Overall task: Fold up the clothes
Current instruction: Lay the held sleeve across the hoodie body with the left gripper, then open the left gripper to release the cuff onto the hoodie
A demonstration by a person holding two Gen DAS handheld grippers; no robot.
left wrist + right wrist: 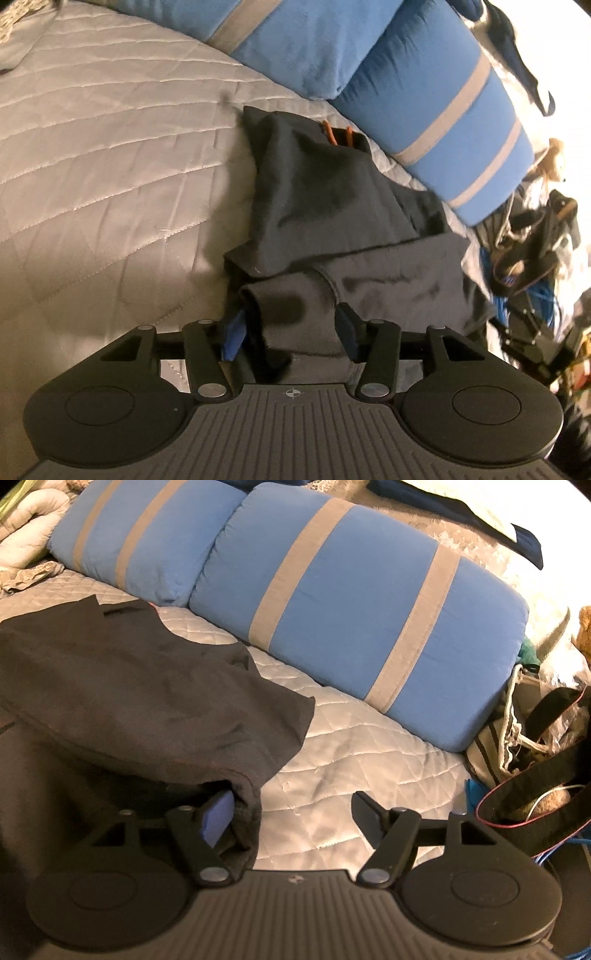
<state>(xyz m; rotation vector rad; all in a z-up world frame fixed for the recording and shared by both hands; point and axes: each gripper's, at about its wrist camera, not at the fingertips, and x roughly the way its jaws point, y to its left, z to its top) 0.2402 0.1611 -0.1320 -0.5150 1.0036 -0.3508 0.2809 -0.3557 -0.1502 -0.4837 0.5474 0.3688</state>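
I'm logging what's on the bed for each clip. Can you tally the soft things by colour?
Blue pillows with grey stripes: 2
Dark garment: 1
Grey quilt: 1
Total: 4

No words, brand names or numbers can be read in either view. The only sign is a small crosshair mark (pixel 294 393) printed on the ribbed grey body of the left gripper; a like mark (pixel 294 878) on the right gripper is too blurred to make out.
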